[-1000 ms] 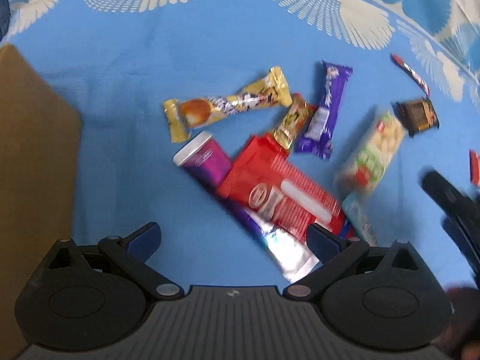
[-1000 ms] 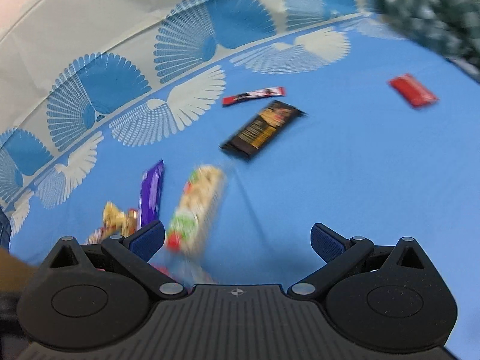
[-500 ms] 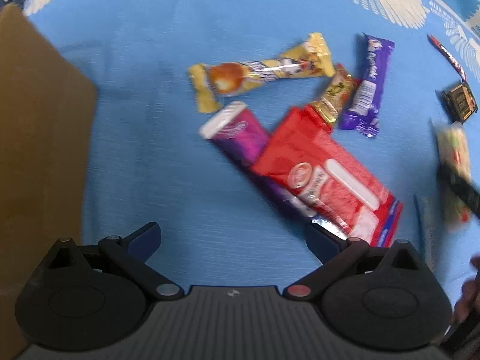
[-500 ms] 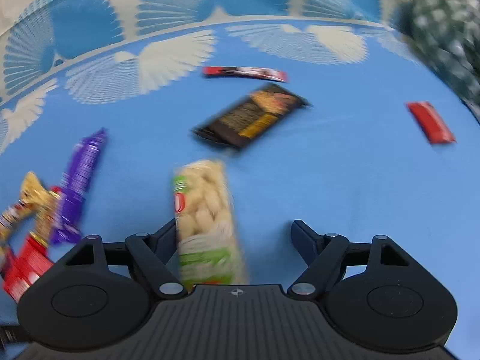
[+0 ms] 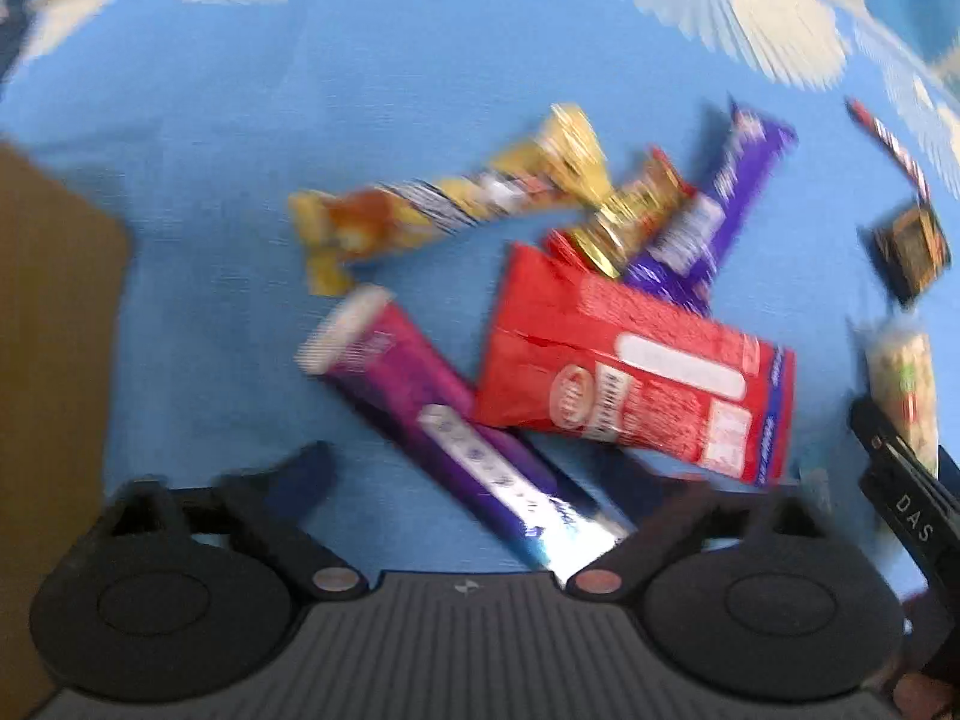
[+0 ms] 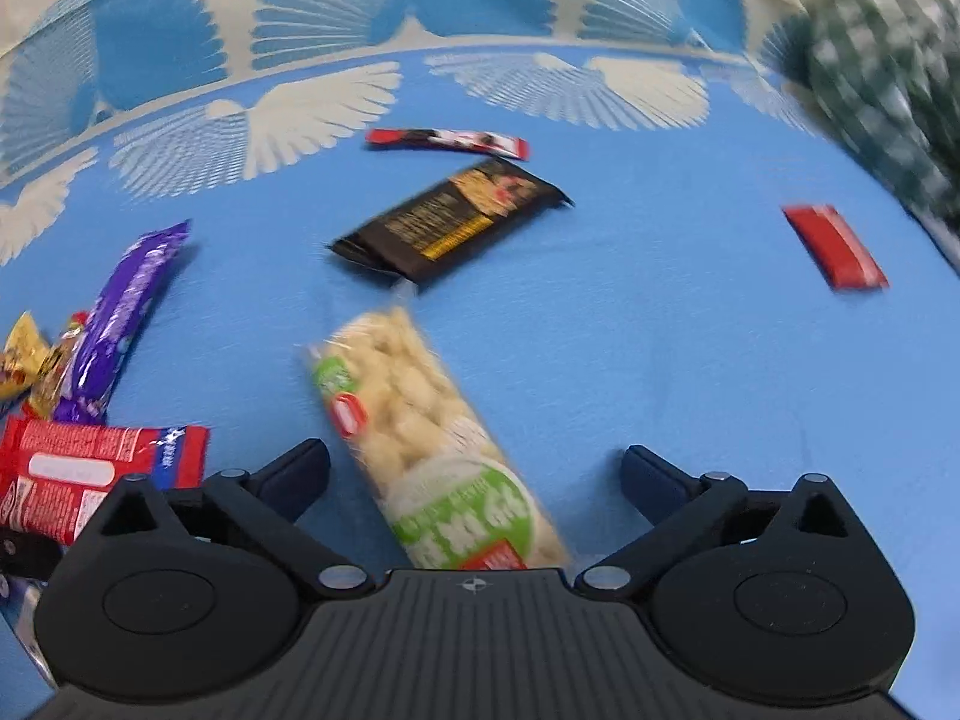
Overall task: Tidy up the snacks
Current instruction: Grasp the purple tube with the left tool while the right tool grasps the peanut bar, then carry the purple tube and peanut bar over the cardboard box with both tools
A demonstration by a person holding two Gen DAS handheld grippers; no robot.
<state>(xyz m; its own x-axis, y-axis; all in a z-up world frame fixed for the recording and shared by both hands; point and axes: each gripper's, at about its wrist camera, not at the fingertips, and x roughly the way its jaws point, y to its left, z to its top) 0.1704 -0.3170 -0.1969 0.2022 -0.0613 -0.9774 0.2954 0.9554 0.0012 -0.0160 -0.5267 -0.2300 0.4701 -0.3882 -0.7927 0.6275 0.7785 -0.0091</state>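
Blue cloth (image 6: 630,330) with a pale fan-patterned border covers the surface, and the snacks lie scattered over it. Nearest in the left wrist view, the left gripper (image 5: 480,474) points down at the cloth with its jaws closing; the silver end of a long purple wrapper (image 5: 456,432) lies between them, though the blur hides whether the pads touch it. A red packet (image 5: 636,384) overlaps that wrapper's right side. Just beyond, a small gold sweet (image 5: 630,210) and a purple bar (image 5: 714,210) lie against the red packet's far edge, with a long yellow wrapper (image 5: 444,210) stretching left from them. A brown cardboard flap (image 5: 54,360) rises at the cloth's left edge.

In the right wrist view, the right gripper (image 6: 474,474) has its jaws spread and opening. A clear bag of pale puffed snacks (image 6: 420,438) lies on the cloth between the fingers, nearer the left one, with neither pad pressing on it. Just past its far tip sits a black bar (image 6: 456,222), and beyond that a thin red stick (image 6: 447,141) close to the patterned border. A small red bar (image 6: 834,246) lies well apart toward the right edge, near green chequered fabric (image 6: 888,60).
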